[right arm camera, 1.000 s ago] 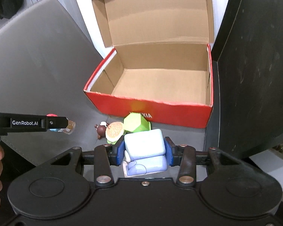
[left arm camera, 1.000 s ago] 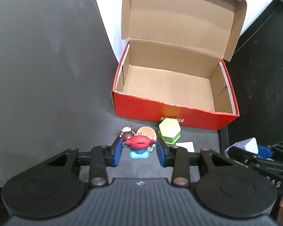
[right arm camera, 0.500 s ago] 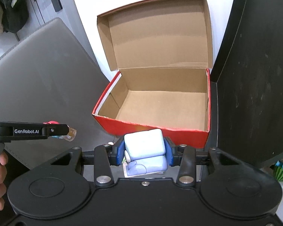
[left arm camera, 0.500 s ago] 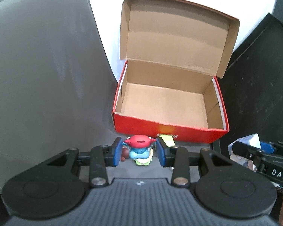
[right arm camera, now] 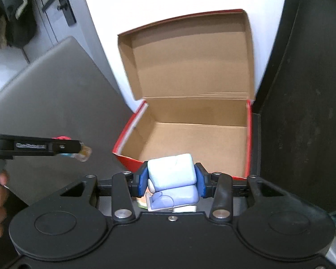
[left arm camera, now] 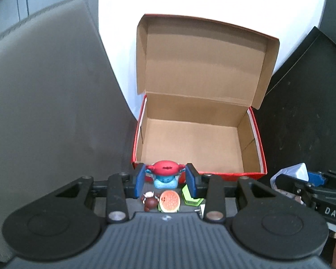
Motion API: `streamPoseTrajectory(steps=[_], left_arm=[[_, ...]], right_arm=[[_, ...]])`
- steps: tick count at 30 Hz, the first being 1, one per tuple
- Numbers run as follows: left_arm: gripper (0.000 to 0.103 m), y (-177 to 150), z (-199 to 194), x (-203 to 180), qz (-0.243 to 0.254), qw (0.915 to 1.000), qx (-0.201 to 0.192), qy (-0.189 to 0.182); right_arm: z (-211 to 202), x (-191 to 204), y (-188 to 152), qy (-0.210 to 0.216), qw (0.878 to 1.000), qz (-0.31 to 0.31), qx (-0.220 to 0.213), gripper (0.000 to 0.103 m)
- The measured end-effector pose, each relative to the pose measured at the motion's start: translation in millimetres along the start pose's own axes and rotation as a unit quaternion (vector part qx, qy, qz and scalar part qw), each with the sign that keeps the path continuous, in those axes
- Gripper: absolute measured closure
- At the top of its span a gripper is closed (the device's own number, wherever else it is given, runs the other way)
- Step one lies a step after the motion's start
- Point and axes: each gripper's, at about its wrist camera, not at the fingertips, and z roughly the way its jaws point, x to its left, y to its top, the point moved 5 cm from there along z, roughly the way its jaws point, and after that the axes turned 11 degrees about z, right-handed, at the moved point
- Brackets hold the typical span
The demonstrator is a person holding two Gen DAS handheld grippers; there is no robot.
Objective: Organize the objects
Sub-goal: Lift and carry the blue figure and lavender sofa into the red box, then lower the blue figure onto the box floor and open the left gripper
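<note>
An open red cardboard box (left arm camera: pixel 256 134) with its lid up stands ahead, empty inside; it also shows in the right wrist view (right arm camera: pixel 248 139). My left gripper (left arm camera: pixel 165 178) is shut on a small figure with a red cap and blue face (left arm camera: pixel 165 173), held above the box's front edge. My right gripper (right arm camera: pixel 171 179) is shut on a pale blue blocky toy (right arm camera: pixel 171 174), held near the box's front wall. Below the left gripper lie a brown figure (left arm camera: pixel 150 200), a burger toy (left arm camera: pixel 169 204) and a green toy (left arm camera: pixel 190 198).
A grey pad (left arm camera: pixel 44 112) lies to the left and a black surface (left arm camera: pixel 302 112) to the right. White wall stands behind the box. The right gripper shows at the right in the left wrist view (left arm camera: pixel 302 179); the left gripper shows at the left in the right wrist view (right arm camera: pixel 56 146).
Both grippers have risen with their toys and moved toward the box. The toys on the surface now sit lower in the left wrist view.
</note>
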Motion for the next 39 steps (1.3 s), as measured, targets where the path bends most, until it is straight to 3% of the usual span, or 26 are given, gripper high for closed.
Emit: streamPoseTrajectory(steps=[11, 12, 20, 39], left_arm=[[0.066, 43, -8, -3, 0.022, 0.9994, -0.024, 0.007], [0.066, 45, -8, -6, 0.041, 0.9990, -0.015, -0.015], [0.066, 64, 7, -7, 0.043, 0.9990, -0.007, -0.013], [0.066, 103, 76, -16, 0.050, 0.9984, 0.019, -0.019]], right_arm=[[9, 8, 27, 0.008, 1.000, -0.029, -0.006, 0.062], [10, 8, 30, 0.010, 0.999, -0.030, -0.007, 0.062], [22, 4, 48, 0.018, 0.999, -0.032, -0.009, 0.062], [68, -20, 100, 0.033, 0.999, -0.037, -0.011, 0.062]])
